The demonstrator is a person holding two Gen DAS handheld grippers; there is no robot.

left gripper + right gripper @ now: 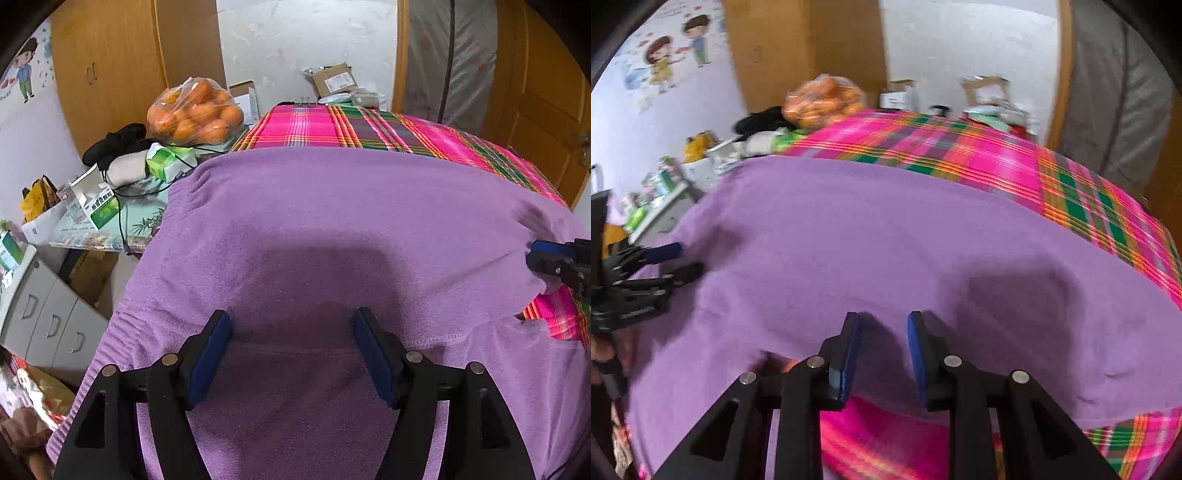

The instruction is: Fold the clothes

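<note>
A room with a white plaster wall (295, 48), tall wooden wardrobe doors (107, 66) and a wooden door (543, 103) surrounds a work surface draped in a pink, green and orange plaid cloth (332, 127). To the left of that surface stands a glass-topped side table (144, 218), crowded with a clear bag of oranges (195, 114), black and pale bundled fabric, green-and-white medicine boxes (99, 210) and a black cable. Lower left is a grey cabinet with three handles (48, 321). At the far edge of the plaid cloth lie cardboard boxes (334, 79) and a black binder clip (304, 101). Cartoon wall stickers of children (670, 55) show on the pale wall at left.

The purple fleece garment (332, 229) lies spread flat over most of the plaid cloth, soft and napped, with a ribbed hem (107, 347) along its left side and a stitched edge (454, 338) near the lower right. Its long axis runs left to right across both views, the ribbed hem end pointing left toward the side table.

The left gripper (291, 321) hovers over the fleece with its blue-padded jaws spread wide, nothing between them. The right gripper (882, 319) has its jaws part-way apart over the garment's near edge; whether the pads pinch fabric I cannot tell, the view being blurred.
</note>
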